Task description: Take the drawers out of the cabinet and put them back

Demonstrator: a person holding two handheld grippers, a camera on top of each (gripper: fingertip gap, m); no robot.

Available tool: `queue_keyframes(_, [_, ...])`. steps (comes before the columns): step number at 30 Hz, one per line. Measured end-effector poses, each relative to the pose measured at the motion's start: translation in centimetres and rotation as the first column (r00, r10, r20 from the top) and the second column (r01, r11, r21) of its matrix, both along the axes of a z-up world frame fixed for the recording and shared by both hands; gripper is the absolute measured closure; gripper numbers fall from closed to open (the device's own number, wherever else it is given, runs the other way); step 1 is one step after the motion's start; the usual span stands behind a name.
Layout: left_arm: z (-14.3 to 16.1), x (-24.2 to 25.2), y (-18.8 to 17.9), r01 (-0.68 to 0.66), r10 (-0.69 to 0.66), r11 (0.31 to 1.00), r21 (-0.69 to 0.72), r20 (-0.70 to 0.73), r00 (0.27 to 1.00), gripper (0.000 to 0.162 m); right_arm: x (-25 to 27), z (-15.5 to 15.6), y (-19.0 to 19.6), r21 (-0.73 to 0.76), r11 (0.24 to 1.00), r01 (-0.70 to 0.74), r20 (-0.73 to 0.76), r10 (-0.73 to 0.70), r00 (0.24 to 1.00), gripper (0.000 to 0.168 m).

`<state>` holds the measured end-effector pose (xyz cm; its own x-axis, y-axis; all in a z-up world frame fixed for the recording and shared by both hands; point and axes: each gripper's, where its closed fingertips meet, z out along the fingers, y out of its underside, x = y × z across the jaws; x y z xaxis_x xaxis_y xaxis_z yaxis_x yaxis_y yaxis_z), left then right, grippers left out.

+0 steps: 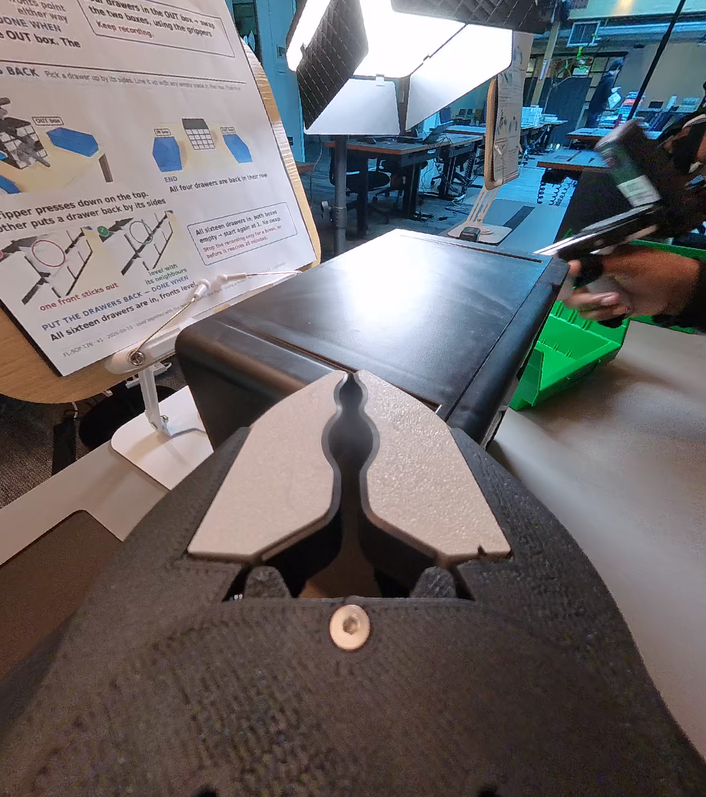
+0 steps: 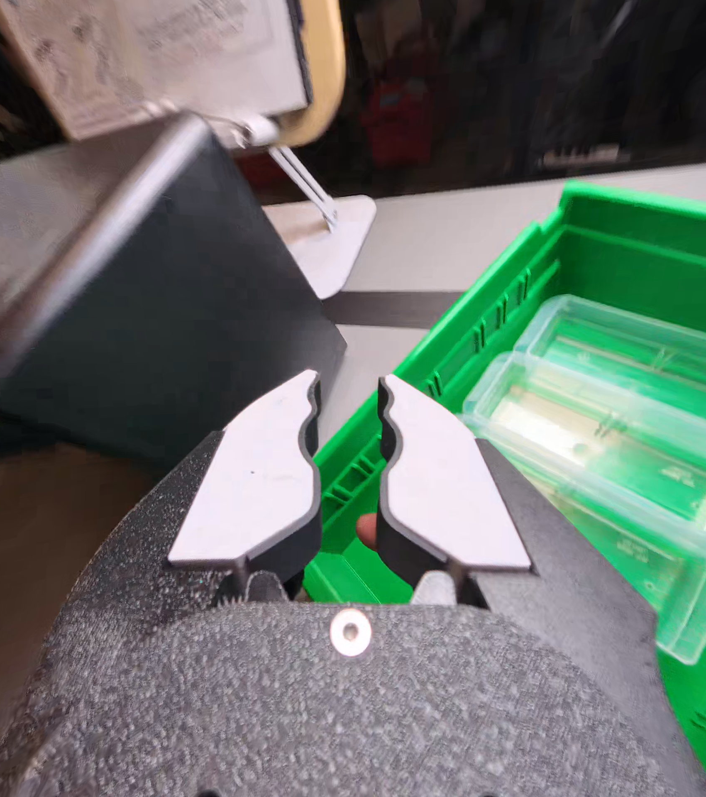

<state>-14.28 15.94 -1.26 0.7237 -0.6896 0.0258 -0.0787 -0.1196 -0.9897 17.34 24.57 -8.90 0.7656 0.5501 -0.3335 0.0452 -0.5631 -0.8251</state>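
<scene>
Pressing its two grey fingertips together with nothing between them, the left gripper (image 1: 350, 379) sits at the near top edge of the black cabinet (image 1: 385, 310), whose flat lid stretches away from it; whether the tips actually touch the lid cannot be told. Beside the cabinet on that side stands a white sheet of instructions (image 1: 105, 172) clipped to a wooden board on a white stand. Past the cabinet's far corner a person's hand (image 1: 627, 284) carries the right gripper (image 2: 349, 384), seen blurred from this view. In its own view that gripper has its fingers parted and empty, hovering over the near rim of a green bin (image 2: 627, 241) that rests on the pale table (image 2: 450, 233) just beside the cabinet. Two clear plastic drawers (image 2: 601, 457) lie inside the bin, one partly over the other. The cabinet's dark side wall rises to the left of the parted fingers.
</scene>
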Motion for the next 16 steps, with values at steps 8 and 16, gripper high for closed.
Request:
queue_keyframes(8, [0.0, 0.0, 0.0, 0.0, 0.0, 1.0, 0.0, 0.001, 1.0, 0.162, -5.0, 4.3, -9.2, 0.507, 0.806, -0.306, 0.429, 0.071, 0.9, 0.135])
queue_keyframes(16, [0.0, 0.0, 0.0, 0.0, 0.0, 1.0, -0.001, 0.009, 1.0, 0.162, -10.4, 0.5, -10.6, 0.628, 0.477, -0.615, 0.771, -0.279, 0.572, 0.141])
